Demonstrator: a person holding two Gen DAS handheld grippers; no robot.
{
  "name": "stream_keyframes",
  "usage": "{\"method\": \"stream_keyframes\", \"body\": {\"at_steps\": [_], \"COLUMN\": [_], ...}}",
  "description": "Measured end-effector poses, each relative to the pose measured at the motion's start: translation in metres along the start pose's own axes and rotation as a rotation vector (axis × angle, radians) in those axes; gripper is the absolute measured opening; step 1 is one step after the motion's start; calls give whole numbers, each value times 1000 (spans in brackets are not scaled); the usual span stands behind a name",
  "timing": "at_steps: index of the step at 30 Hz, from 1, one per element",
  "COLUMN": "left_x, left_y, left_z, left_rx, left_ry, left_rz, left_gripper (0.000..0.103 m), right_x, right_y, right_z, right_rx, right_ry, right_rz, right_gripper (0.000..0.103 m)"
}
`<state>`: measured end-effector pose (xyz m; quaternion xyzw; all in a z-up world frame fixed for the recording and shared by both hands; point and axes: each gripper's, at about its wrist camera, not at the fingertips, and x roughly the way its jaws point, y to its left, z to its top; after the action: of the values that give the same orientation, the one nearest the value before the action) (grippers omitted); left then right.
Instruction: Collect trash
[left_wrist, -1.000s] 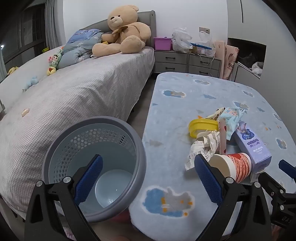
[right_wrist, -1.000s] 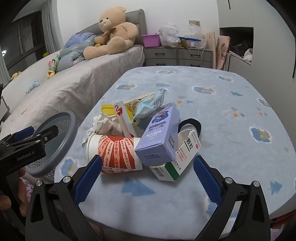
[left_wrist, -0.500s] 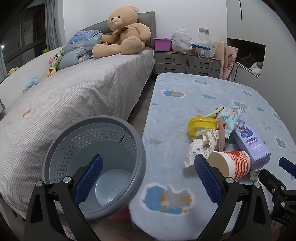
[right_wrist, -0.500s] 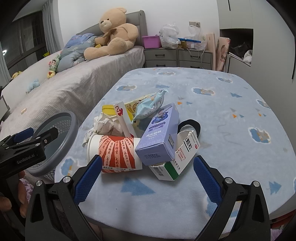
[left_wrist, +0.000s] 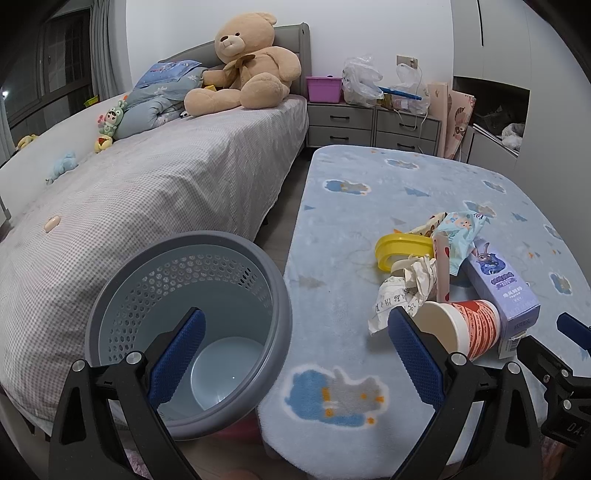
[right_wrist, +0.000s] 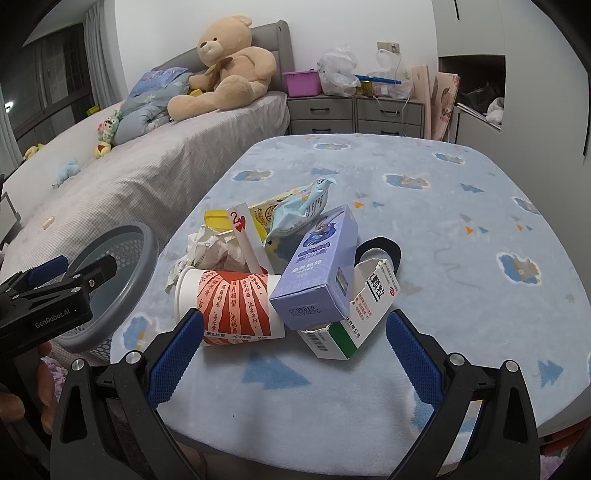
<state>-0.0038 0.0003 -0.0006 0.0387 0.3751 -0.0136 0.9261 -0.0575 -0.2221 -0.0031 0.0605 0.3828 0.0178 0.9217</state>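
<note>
The step in hand looks like the first pick from the pile. The right gripper (right_wrist: 293, 347) faces the heap of trash with its fingers spread wide and nothing between them; the left gripper (left_wrist: 295, 354) is just as wide and empty, poised between the bin (left_wrist: 273, 295) and the table edge. The biggest piece, the paper cup (right_wrist: 236, 302), lies on its side nearest the right gripper, and taking it first is probably wisest. It should be closed on gently across the body, since thin paper will likely crush. The purple box (right_wrist: 317, 273) leans on the cup and on the white and green carton (right_wrist: 354, 321), so both may shift or slide when the cup goes. The crumpled paper (right_wrist: 212, 247), the playing card (right_wrist: 247, 240), the blue wrapper (right_wrist: 299, 210) and the yellow lid (right_wrist: 218, 219) sit behind, touching one another, and can wait.

The bin stands on the floor just beside the table's near left corner, between the table and the bed (left_wrist: 147, 192); only its pale bottom shows inside.

The table (right_wrist: 443, 236) wears a soft blue cover with cloud patterns, bare beyond the pile. A large teddy bear (left_wrist: 247, 66) sits at the head of the bed, with grey drawers (left_wrist: 373, 125) against the far wall.
</note>
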Motion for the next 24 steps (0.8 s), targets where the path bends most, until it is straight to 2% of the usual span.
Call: {"method": "stream_keyframes", "body": {"at_steps": [24], "left_x": [-4], "left_y": [2], "left_z": [-1], "left_rx": [0], "left_ry": [-2], "left_rz": [1], "left_gripper": [95], "right_x": [-2], "right_y": [-1], "right_z": [-1], "right_rx": [1], "right_ry": [-5], "right_rz": [4], "right_gripper": [97]}}
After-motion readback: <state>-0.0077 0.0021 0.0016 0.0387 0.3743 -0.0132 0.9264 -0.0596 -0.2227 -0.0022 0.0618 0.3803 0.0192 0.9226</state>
